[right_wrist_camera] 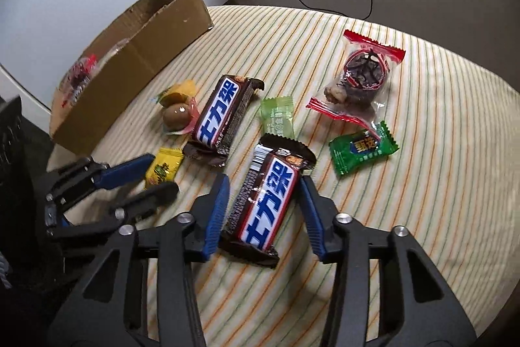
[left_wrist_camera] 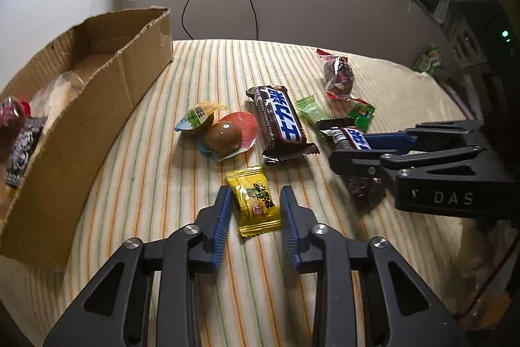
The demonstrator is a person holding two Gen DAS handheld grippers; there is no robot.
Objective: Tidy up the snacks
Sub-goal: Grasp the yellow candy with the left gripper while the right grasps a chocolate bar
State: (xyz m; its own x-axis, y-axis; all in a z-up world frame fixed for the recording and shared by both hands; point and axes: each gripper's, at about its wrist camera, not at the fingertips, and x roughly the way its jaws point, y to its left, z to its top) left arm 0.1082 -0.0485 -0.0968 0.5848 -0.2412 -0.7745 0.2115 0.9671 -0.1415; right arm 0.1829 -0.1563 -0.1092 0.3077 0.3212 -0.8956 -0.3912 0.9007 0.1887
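Between right claw [right_wrist_camera: 265, 197] | chocolate bar [right_wrist_camera: 265, 200] | long axis along fingers

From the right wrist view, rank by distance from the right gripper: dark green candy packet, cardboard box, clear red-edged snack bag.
1. Dark green candy packet, just right of the right gripper.
2. Clear red-edged snack bag, beyond it, upper right.
3. Cardboard box, far left.

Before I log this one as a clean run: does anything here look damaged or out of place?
The cardboard box is rough: its near wall has a ragged, torn top edge and leans outward. A green packet lies alone at the far edge of the striped cloth, away from the other snacks. Nothing looks spilled.
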